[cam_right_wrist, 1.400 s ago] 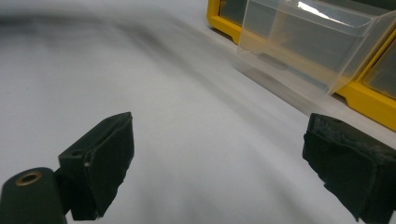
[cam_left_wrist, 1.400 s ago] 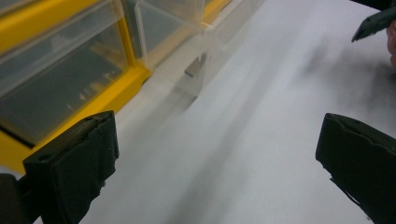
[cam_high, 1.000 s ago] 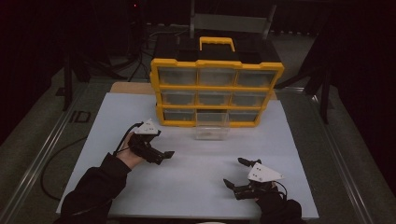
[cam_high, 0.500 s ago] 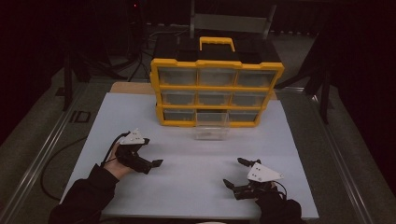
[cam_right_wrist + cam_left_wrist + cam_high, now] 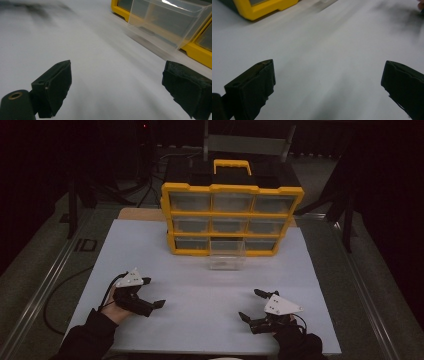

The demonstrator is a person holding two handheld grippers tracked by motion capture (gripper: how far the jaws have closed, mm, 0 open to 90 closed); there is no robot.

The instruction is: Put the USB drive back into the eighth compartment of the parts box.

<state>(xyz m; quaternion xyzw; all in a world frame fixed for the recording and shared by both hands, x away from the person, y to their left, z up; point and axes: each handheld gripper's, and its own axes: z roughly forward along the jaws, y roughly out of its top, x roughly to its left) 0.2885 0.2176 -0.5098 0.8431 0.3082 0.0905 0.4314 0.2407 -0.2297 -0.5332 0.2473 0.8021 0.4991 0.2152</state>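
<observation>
The left tongs (image 5: pixel 152 293) had drawn back over the last second, from a spot near the organizer (image 5: pixel 232 215) toward the near left part of the surface (image 5: pixel 200 285), and hung there just above it. Their jaws stood wide apart with nothing between them, as the left gripper view showed: bare white surface between two black pads (image 5: pixel 252 85). The right tongs (image 5: pixel 253 305) had kept their place near the near right edge, also gaping and empty. In the right gripper view their jaws framed the drawer (image 5: pixel 165 22), well ahead of them.

That clear drawer (image 5: pixel 227 254) stood pulled out from the middle of the bottom row, its front resting over the surface, apart from both tongs. I judged that the left hand's retreat meant the pulling-out was finished and that hand was done with the drawer for now; whatever came next, whether filling or shutting it, had not begun.

Counted: one yellow organizer with a single yellow handle (image 5: pixel 232 166) on top; nine drawers in three rows of three, eight flush and one drawn out; two tongs, one per hand. The drawers' contents were too dim to tell.
</observation>
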